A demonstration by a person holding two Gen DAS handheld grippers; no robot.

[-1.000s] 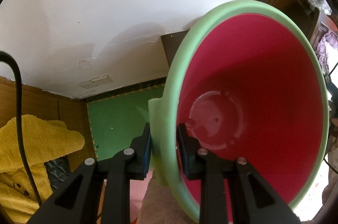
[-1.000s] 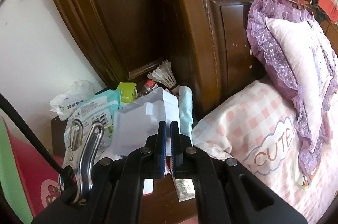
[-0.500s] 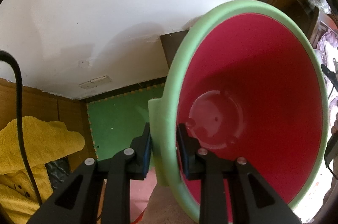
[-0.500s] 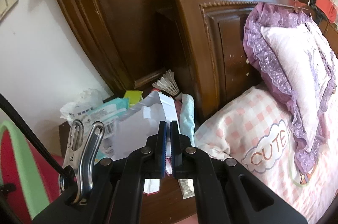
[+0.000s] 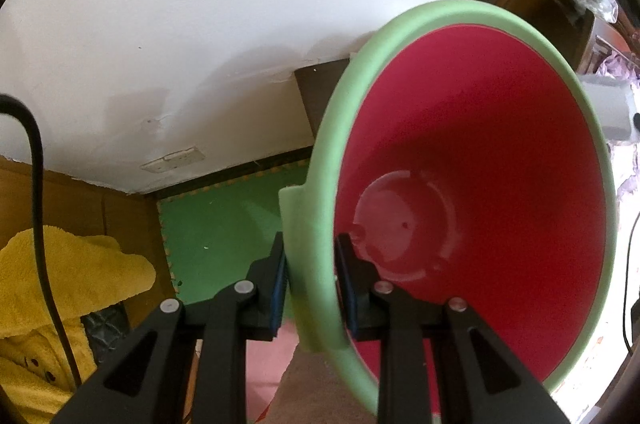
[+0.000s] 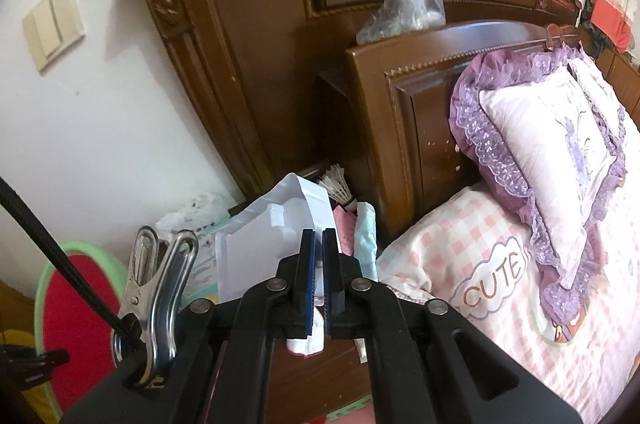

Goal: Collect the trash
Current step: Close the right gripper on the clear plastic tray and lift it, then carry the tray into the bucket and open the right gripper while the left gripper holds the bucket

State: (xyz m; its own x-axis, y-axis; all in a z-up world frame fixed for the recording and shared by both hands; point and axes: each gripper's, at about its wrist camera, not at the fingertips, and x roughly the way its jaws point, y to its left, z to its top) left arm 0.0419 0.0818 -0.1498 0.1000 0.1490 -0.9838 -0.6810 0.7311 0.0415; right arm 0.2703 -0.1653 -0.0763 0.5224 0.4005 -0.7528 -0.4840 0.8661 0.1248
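My left gripper (image 5: 310, 264) points down and is shut on the green rim of a bucket (image 5: 480, 164) with a red inside; nothing lies in the bucket. In the right wrist view the same bucket (image 6: 76, 308) shows at the lower left. My right gripper (image 6: 319, 244) is shut on a piece of white paper packaging (image 6: 264, 244). The packaging stands up to the left of the fingers, and a crumpled end hangs below them. It is held above a cluttered wooden nightstand (image 6: 320, 376).
Tissue packs (image 6: 200, 224) and a shuttlecock (image 6: 338, 186) lie on the nightstand by a tall wooden headboard (image 6: 260, 44). A bed with a purple pillow (image 6: 548, 144) fills the right. A yellow garment (image 5: 60, 284) and a green floor mat (image 5: 224, 220) lie under the left gripper.
My right gripper has risen with the white packaging; the nightstand clutter has sunk in view and the bucket has come in at lower left. The left gripper and bucket have stayed put.
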